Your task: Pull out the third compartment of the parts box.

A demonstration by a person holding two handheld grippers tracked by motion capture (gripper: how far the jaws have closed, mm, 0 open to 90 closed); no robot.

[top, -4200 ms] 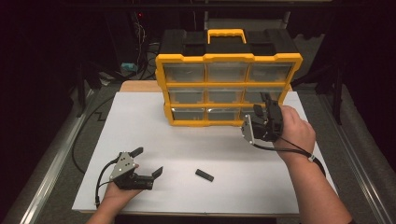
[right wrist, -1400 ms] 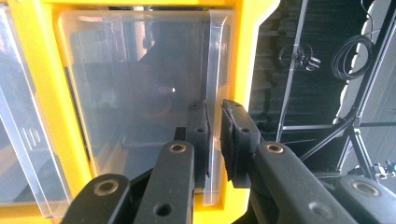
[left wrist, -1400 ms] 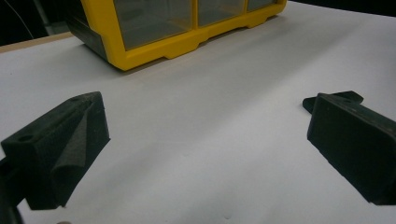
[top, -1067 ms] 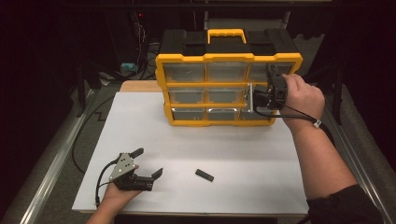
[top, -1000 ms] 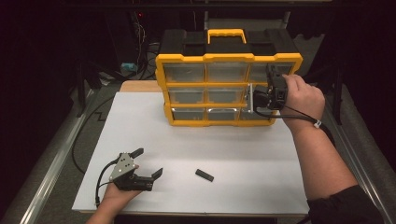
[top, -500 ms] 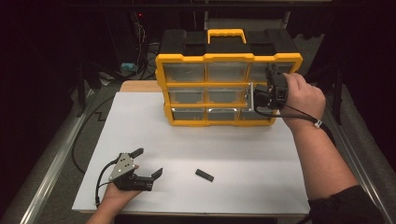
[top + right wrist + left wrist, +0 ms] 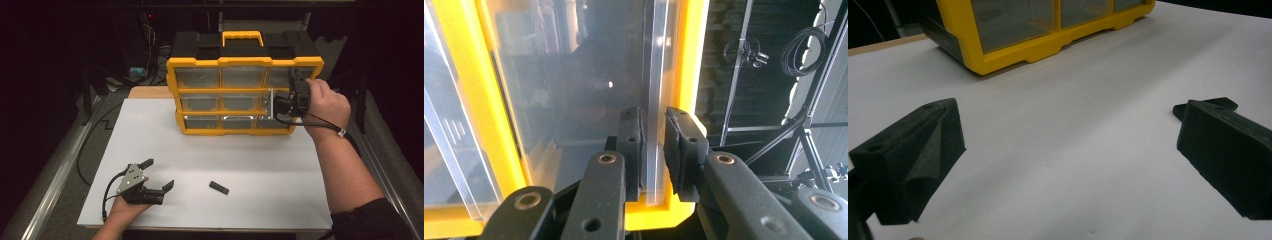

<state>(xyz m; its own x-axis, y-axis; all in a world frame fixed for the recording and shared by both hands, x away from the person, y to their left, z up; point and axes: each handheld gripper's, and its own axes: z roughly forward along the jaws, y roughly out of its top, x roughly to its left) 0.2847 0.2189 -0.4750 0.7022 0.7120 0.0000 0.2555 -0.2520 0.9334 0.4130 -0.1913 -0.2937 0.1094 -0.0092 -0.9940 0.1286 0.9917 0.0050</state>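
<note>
Both grippers belong to one person at the white table (image 7: 280,165). Up at the yellow organiser (image 7: 243,95), the right gripper (image 7: 653,150) has its jaws drawn narrow around the clear pull lip (image 7: 655,100) of a drawer (image 7: 279,101) in the right column, middle row. One pad (image 7: 630,145) sits behind the lip and the other in front, so a backward tug would likely slide the drawer out. In the last moments the jaws have been closing a touch, with the lip between them; a thin gap appears to remain on one side, so the hold looks loose rather than clamped.

Down at the near left of the table, the left gripper (image 7: 156,175) rests low in its hand with jaws spread wide and nothing between them, seemingly parked until it is needed. In its own view the bare table top lies between the two black pads (image 7: 918,155).

A small black piece (image 7: 219,187) lies alone on the table between the two hands, well apart from the organiser, perhaps waiting to be stored once the drawer is open.
</note>
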